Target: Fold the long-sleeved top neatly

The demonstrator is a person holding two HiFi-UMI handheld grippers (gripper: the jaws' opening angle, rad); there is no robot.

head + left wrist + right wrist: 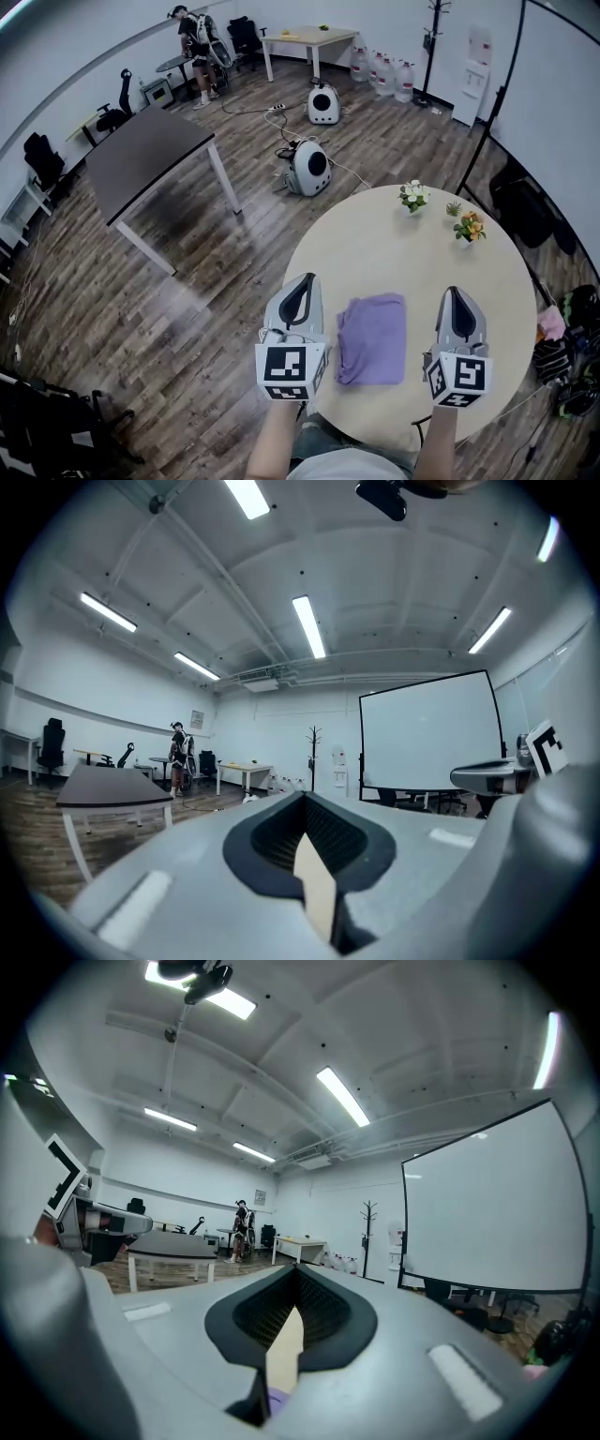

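Note:
The purple long-sleeved top [372, 337] lies folded into a compact rectangle near the front of the round beige table [394, 246]. My left gripper [302, 283] is held just left of the top, pointing away from me, its jaws closed with nothing in them. On the other side of the top, my right gripper [457, 294] is shut and empty too. In the left gripper view the left gripper [305, 797] points level across the room. The right gripper [295, 1269] in its own view shows a sliver of the purple top [277, 1402] below its jaws.
Two small flower pots [412, 195] [469, 226] stand at the table's far side. On the wooden floor beyond are a dark rectangular table [141, 155] and two white round carriers [309, 169]. A person [197, 37] stands far back. Bags [572, 366] lie at the right.

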